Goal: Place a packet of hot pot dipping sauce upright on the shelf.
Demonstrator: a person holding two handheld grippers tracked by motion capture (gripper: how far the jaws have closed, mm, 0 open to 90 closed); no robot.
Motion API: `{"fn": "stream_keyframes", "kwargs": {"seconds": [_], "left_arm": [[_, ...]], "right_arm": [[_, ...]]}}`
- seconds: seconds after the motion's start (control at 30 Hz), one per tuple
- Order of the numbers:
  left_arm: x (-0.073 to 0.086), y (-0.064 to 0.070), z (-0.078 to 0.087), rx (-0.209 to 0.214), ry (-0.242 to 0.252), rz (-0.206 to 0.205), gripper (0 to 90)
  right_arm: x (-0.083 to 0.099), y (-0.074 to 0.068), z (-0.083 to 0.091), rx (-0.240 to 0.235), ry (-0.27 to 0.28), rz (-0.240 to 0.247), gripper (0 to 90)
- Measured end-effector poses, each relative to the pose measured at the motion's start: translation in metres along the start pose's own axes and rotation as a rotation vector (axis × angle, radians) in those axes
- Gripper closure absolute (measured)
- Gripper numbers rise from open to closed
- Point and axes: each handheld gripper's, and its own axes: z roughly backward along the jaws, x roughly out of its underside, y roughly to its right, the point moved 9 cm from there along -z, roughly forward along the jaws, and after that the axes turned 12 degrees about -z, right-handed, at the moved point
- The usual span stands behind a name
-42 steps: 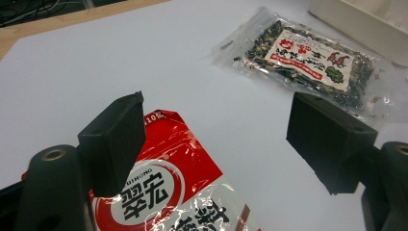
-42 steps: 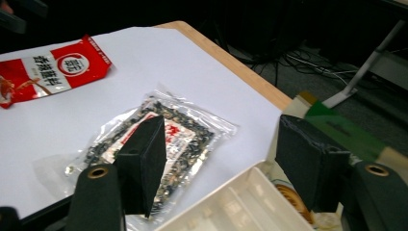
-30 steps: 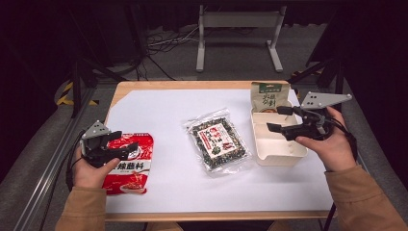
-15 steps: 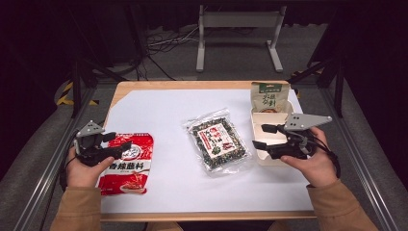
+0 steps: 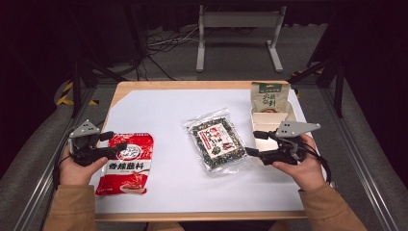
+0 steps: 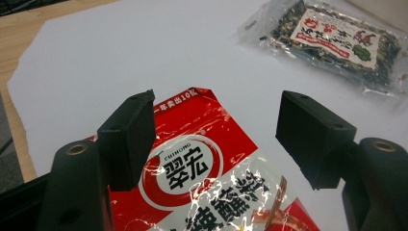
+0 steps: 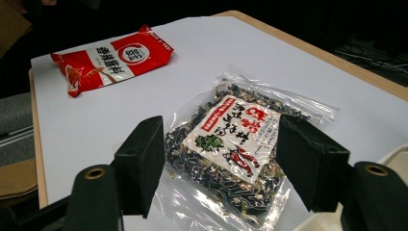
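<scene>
A red snack packet (image 5: 125, 163) lies flat at the table's front left. My left gripper (image 5: 114, 142) stands open at its upper left corner; in the left gripper view the jaws straddle the red packet's (image 6: 202, 163) top edge without holding it, gripper (image 6: 216, 110) just above it. A clear packet of dark dried bits (image 5: 216, 142) lies mid-table. My right gripper (image 5: 251, 143) is open at its right edge, pointing left. In the right gripper view the clear packet (image 7: 226, 139) sits between and beyond the open jaws of the gripper (image 7: 219, 130).
A white tray (image 5: 272, 115) sits at the right, behind the right hand, its corner (image 7: 394, 154) near the right jaw. A green packet (image 5: 269, 96) leans at the tray's far end. White paper (image 5: 163, 110) covers the wooden table.
My right gripper has come off the white tray, moving left and toward me to the clear packet's right edge. The left gripper has shifted slightly left at the red packet.
</scene>
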Motion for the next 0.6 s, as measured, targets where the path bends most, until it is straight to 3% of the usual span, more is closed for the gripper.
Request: {"fn": "stream_keyframes", "kwargs": {"seconds": [0.27, 0.43, 0.6], "left_arm": [[0.007, -0.014, -0.001, -0.040, -0.024, 0.020, 31.8], [0.010, -0.023, -0.003, -0.043, -0.023, 0.058, 30.0], [0.016, -0.030, -0.011, -0.051, -0.011, 0.049, 28.1]], "right_arm": [[0.014, -0.003, -0.013, 0.008, -0.027, 0.012, 34.6], [0.021, -0.005, -0.019, 0.028, -0.044, 0.035, 34.6], [0.025, -0.010, -0.023, 0.035, -0.053, 0.060, 34.5]]}}
